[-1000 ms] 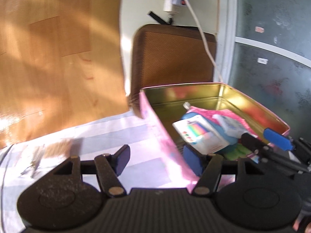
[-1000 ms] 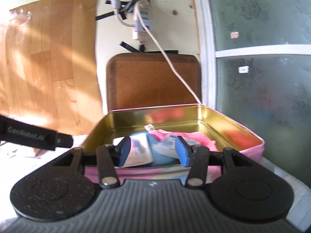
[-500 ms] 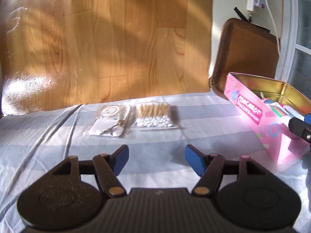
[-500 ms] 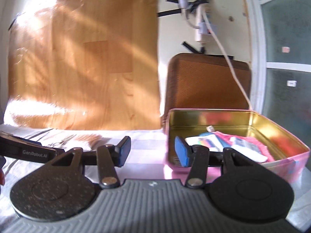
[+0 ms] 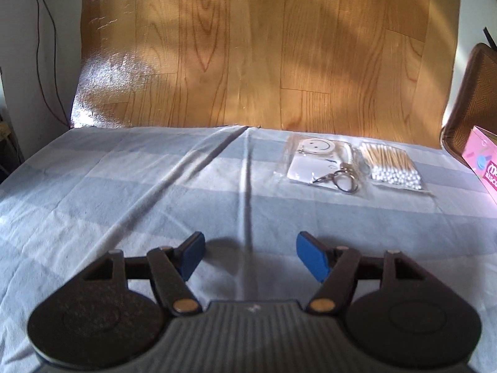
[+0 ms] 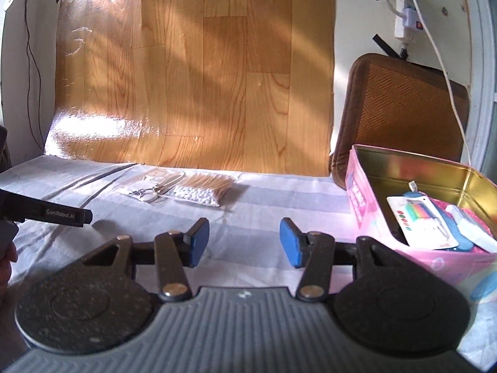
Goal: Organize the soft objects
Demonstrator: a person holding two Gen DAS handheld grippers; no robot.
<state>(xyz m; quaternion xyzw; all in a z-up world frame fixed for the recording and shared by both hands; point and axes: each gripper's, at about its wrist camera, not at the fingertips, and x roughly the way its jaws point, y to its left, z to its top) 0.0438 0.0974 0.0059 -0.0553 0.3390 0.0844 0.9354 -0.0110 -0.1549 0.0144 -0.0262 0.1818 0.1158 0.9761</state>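
My left claw point(image 5: 250, 256) has swung off the tin point(image 6: 435, 217) and hangs open and empty over the table point(image 5: 124, 186); my right claw point(image 6: 240, 242) is open and empty too. Two bags remain, well ahead of both: swabs point(image 5: 389, 168), then keyring point(image 5: 320, 161), touching, so the swabs go next, I judge.
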